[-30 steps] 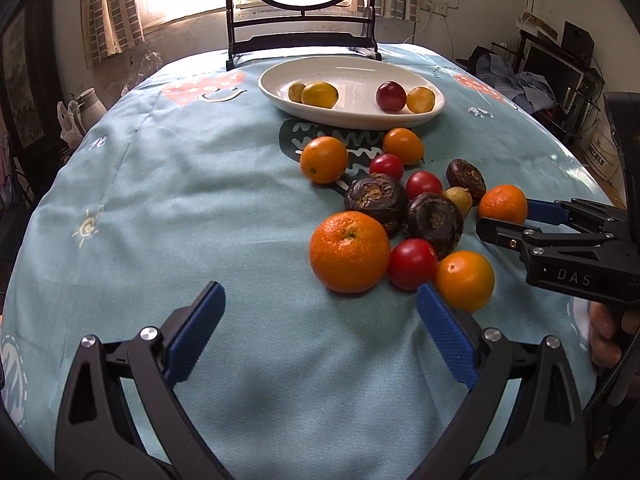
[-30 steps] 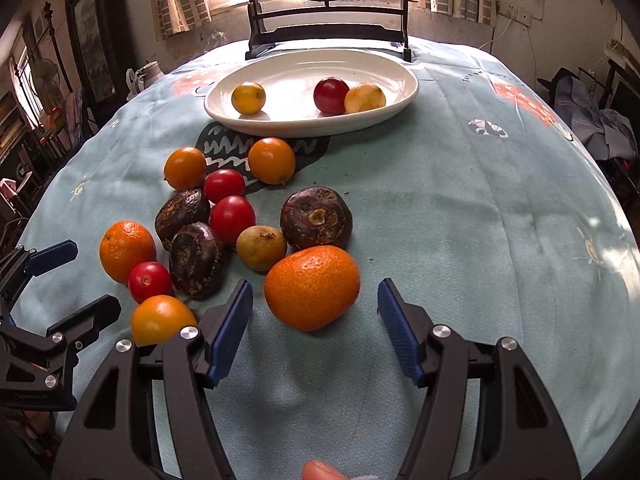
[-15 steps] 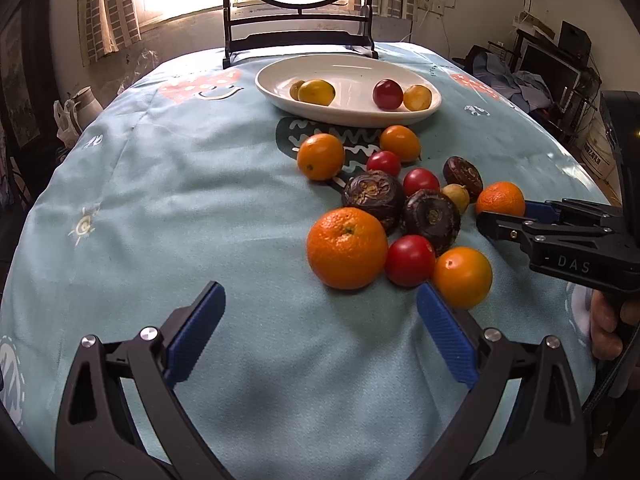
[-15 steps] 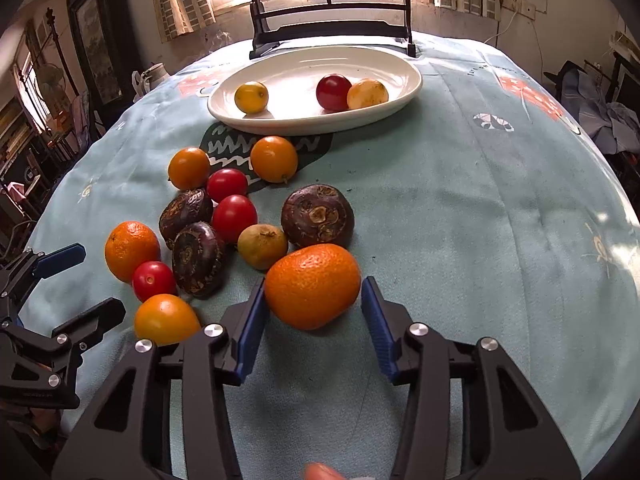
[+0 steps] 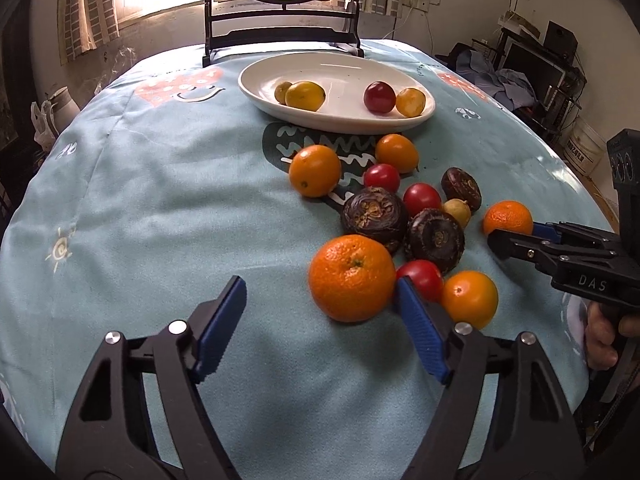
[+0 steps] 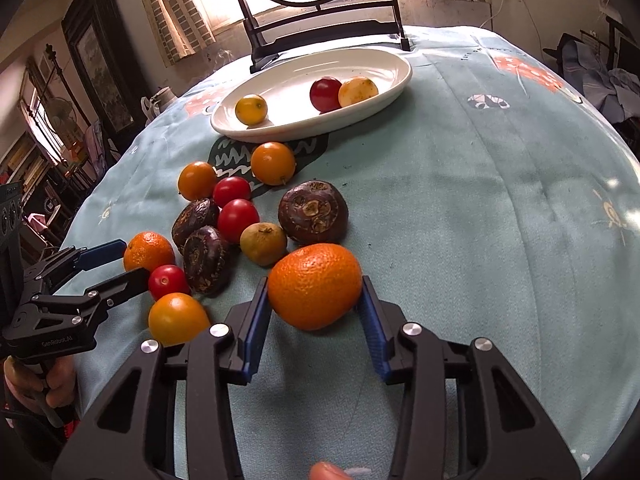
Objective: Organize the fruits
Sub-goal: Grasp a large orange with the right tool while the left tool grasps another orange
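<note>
A pile of fruit lies on the blue tablecloth: oranges, red tomatoes, dark brown water chestnuts. My right gripper [image 6: 314, 320] is shut on a large orange [image 6: 315, 286], which looks tilted up off the cloth; this orange also shows in the left wrist view [image 5: 507, 218]. My left gripper [image 5: 320, 330] is open, and its right finger touches another large orange [image 5: 352, 277], with a red tomato [image 5: 420, 278] just behind. A white oval plate [image 5: 336, 120] at the back holds two yellow fruits, a red one and an orange-yellow one.
A dark wooden stand with a round painted panel [image 5: 284, 36] stands behind the plate. The table's edge curves away on all sides. A jug [image 5: 60, 108] and room clutter lie beyond the table's left edge.
My right gripper has closed on the large orange and tilted left. My left gripper has moved forward, so its right finger now reaches the other large orange.
</note>
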Action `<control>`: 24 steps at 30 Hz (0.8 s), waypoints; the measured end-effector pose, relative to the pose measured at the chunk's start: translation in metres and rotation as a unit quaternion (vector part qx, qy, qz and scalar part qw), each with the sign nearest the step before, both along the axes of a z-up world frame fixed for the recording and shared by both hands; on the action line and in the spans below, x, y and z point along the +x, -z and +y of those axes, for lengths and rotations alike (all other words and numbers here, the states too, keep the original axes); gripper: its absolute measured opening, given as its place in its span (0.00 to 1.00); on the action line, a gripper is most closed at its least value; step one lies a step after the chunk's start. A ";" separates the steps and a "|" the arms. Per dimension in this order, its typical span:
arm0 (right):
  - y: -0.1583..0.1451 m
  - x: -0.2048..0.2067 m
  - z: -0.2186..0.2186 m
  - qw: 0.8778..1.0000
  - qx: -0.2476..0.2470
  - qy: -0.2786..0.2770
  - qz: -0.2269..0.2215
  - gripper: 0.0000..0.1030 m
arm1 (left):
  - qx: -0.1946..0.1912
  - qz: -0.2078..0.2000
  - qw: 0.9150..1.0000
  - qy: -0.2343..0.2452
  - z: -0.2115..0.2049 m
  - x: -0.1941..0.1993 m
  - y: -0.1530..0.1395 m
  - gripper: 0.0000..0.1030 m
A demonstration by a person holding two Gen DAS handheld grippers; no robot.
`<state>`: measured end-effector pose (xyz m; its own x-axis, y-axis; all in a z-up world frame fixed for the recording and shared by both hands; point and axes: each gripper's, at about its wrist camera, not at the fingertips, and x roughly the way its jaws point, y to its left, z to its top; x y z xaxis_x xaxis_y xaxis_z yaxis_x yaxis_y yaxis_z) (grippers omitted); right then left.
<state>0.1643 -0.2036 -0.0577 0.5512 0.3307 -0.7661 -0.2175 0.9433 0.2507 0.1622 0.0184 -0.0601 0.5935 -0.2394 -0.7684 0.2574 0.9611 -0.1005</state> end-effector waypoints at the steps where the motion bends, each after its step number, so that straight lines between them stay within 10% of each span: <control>1: 0.000 0.000 -0.001 1.000 0.001 0.000 0.000 0.42 | -0.004 0.002 1.000 0.002 0.000 0.001 0.000 0.74; 12: 0.000 0.000 -0.001 1.000 0.001 0.000 0.001 0.42 | -0.037 0.029 0.998 0.034 -0.010 0.016 0.006 0.45; 24: 0.001 0.000 -0.001 1.000 0.001 0.000 0.001 0.42 | -0.003 0.011 1.000 0.007 -0.018 0.005 0.003 0.44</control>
<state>0.1647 -0.2044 -0.0583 0.5506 0.3318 -0.7660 -0.2166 0.9430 0.2528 0.1674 0.0002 -0.0631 0.5725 -0.2520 -0.7802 0.2693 0.9566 -0.1113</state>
